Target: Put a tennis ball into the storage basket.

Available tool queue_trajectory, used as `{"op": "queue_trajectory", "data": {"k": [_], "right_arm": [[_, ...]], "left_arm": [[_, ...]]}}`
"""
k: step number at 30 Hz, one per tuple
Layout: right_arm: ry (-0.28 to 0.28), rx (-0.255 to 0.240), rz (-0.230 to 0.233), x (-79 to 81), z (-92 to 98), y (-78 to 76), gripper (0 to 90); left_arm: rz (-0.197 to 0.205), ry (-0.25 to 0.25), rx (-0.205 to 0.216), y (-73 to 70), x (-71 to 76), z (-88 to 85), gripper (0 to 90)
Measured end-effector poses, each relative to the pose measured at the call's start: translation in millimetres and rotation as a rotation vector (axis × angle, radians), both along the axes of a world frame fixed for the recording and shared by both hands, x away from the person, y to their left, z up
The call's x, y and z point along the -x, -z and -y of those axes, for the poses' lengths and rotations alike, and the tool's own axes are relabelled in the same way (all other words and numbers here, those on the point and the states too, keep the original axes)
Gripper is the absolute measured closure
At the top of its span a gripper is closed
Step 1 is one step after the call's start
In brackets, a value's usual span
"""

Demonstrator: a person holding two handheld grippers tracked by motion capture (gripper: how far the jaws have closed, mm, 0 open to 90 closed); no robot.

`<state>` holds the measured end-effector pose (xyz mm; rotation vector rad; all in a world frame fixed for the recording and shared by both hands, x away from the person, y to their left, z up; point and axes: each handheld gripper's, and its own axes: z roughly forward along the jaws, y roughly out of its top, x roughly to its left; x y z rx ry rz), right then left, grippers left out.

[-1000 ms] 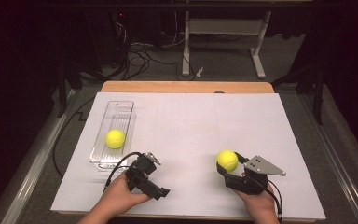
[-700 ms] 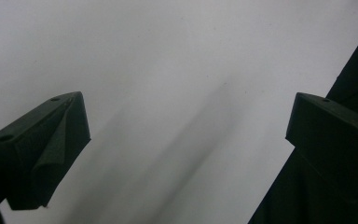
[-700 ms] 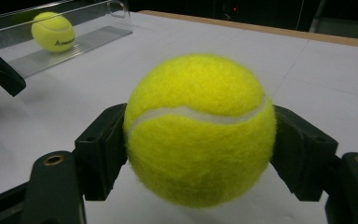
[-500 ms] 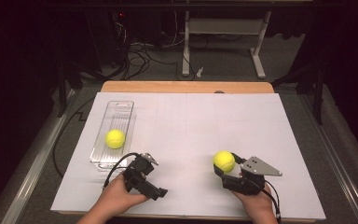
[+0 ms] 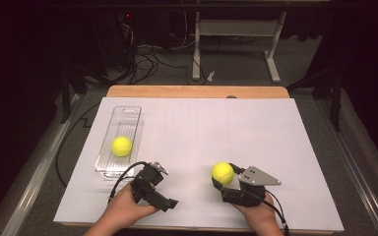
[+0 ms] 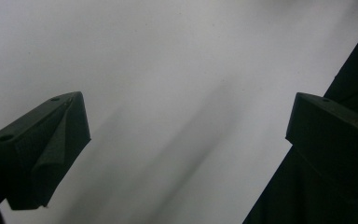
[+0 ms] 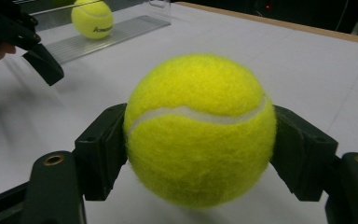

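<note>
I have the right gripper [image 5: 225, 181] clenched on a tennis ball [image 5: 222, 173], low and just right of centre in the high view, above the white sheet on the counter [image 5: 256, 128]. In the right gripper view the ball [image 7: 199, 128] sits squarely between the two black jaws, each pressing a flank.

My worry is the grip: the felt is fuzzy and the ball is round, so a quick swing could roll it out of the jaws and let it bounce off the counter. The clear tray [image 5: 128, 115] at the left of the frame is narrow and already holds a second ball [image 5: 121, 146]; a careless drop could knock that one or miss the tray.

The left gripper [image 5: 152, 184] rests at lower left, jaws wide apart with nothing between them.

The held ball is bright yellow-green, fuzzy, with a curved white seam across its front.
</note>
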<state>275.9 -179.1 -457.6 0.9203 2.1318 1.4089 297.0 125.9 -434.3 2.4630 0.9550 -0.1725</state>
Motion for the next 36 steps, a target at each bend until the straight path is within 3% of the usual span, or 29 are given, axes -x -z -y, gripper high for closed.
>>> {"op": "queue_trajectory", "data": {"k": [9,13,21,25,30,33,36], "right_arm": [[-0.032,0.003,-0.001,-1.0,-10.5,1.2,27.5],[-0.029,-0.004,-0.002,-1.3,-9.0,1.0,27.5],[-0.026,-0.012,0.006,-0.1,-5.5,-1.0,27.5],[-0.02,-0.016,0.003,-0.5,-4.2,-1.4,27.5],[-0.024,-0.014,0.01,0.5,-4.6,-1.8,27.5],[-0.024,-0.015,0.01,1.7,-5.4,-1.9,27.5],[-0.029,-0.013,0.013,1.8,-6.2,-1.9,27.5]], "left_arm": [[-0.017,-0.012,-0.014,2.7,-3.1,4.0,0.7],[-0.049,-0.007,-0.01,1.5,-6.1,7.0,0.7],[-0.067,-0.002,-0.077,-4.9,-11.6,11.1,0.7],[-0.085,-0.012,-0.08,-10.7,-15.7,12.0,0.7],[-0.091,-0.014,-0.122,-13.4,-19.8,15.9,0.7],[-0.125,-0.021,-0.101,-16.3,-23.2,15.2,0.7],[-0.137,-0.025,-0.113,-18.7,-26.3,15.2,0.7]]}}
